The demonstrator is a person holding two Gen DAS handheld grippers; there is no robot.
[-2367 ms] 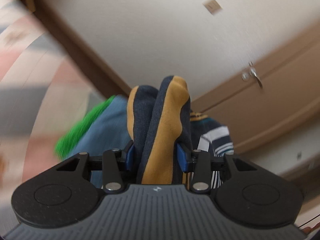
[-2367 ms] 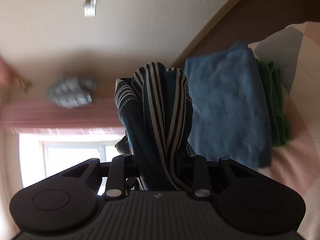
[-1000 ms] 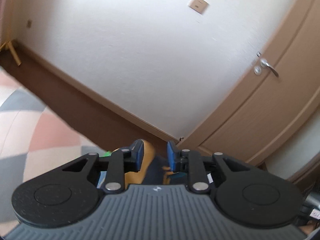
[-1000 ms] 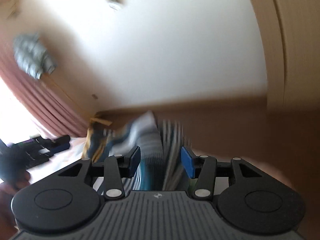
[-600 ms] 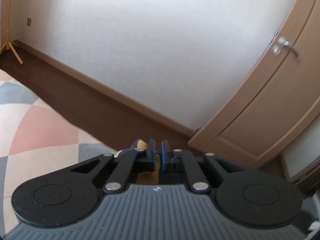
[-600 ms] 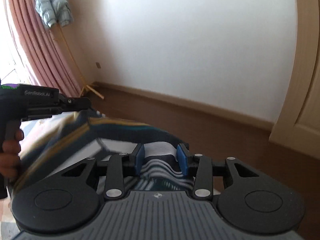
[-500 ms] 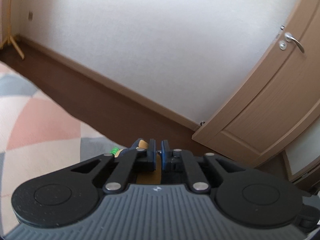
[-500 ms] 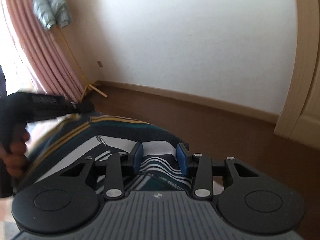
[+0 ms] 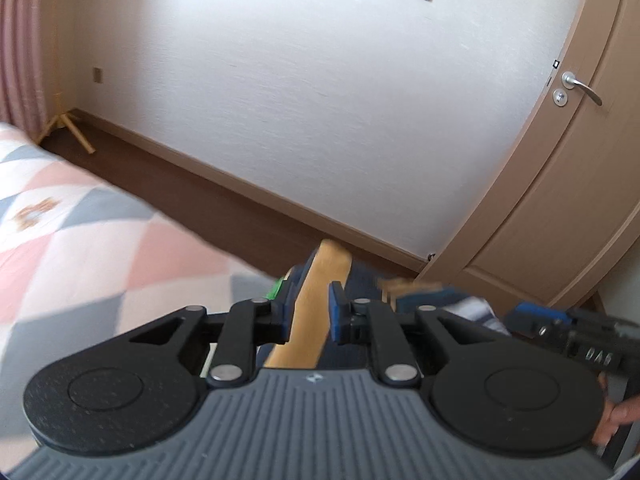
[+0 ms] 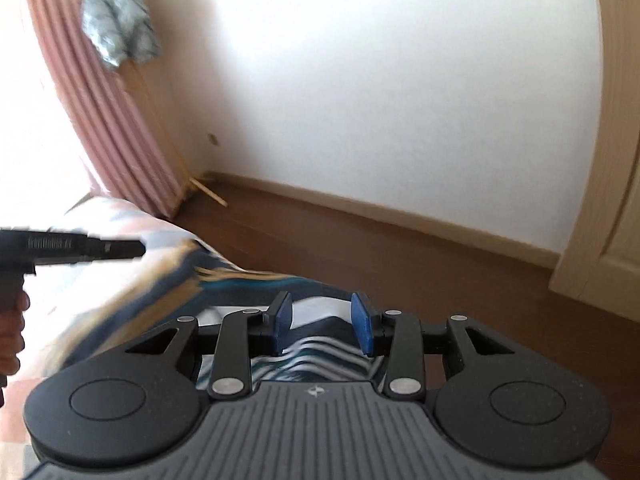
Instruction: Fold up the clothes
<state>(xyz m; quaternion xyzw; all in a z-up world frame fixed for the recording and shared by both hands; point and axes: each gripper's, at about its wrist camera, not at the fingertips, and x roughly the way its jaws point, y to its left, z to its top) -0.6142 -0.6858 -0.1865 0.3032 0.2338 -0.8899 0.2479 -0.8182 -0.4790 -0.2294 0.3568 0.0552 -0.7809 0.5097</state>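
A: Start at the left gripper (image 9: 308,316). What is between its blue pads?

B: A fold of the shirt (image 9: 316,304), the mustard-yellow band with navy on both sides. The jaws are easing apart at this moment, yet the pads look to be against the cloth on each side, so it is grasping the shirt.

A: And the right gripper (image 10: 322,322)?

B: Its pads stand wider, with a bunched, white-and-teal striped part of the shirt (image 10: 320,344) filling the gap between them. It looks clenched on that bunch.

A: What does one view give that the other doesn't?

B: The left wrist view shows the door (image 9: 568,200) with its lever handle, and the right gripper (image 9: 560,330) entering at the lower right edge, blurred, with fingers of the right hand (image 9: 612,420) behind it. The right wrist view shows the pink curtain (image 10: 100,100), a grey jacket (image 10: 120,20) hanging in front of it, and the left gripper (image 10: 138,249) reaching in from the left edge, with the left hand (image 10: 12,332) round its grip.

A: Where does the shirt lie?

B: Stretched between the two grippers, over the bed (image 9: 80,248) with its pink, grey and white checked cover. The cloth near the left gripper is blurred. A bit of green (image 9: 278,290) shows beside the left pad; I cannot tell what it is.

A: And the pose of the hands?

B: Both grippers tilt downward toward the bed's edge, with the brown floor (image 10: 400,240) and white wall (image 10: 380,100) beyond.
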